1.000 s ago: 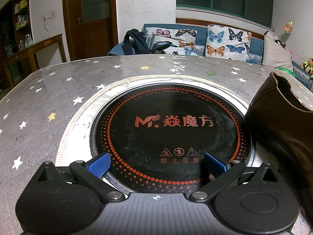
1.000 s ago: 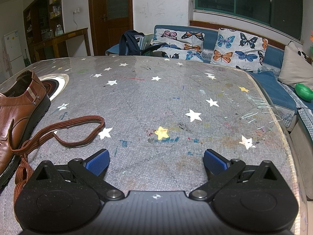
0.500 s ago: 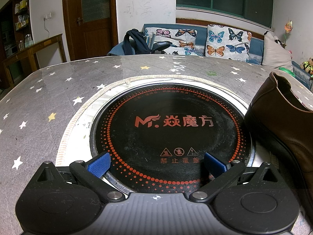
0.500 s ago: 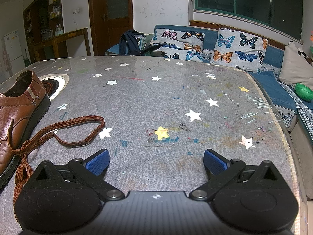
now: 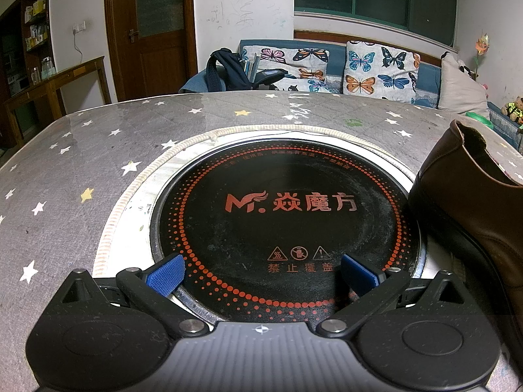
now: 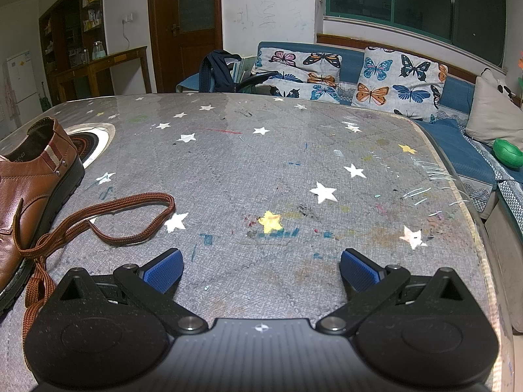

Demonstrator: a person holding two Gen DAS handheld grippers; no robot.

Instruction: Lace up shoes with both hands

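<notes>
Shoe (image 6: 29,192) sits left, lace (image 6: 108,219) loose; both grippers' fingers apart, table (image 6: 294,170) open.

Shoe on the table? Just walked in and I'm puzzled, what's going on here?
A person holds a gripper in each hand, set to lace the brown shoe. Nothing is grasped yet. The left gripper is open over the round cooktop, with the shoe's heel to its right. The right gripper is open over the bare table. The lace lies loose on the table beside the shoe, left of the right gripper.
</notes>
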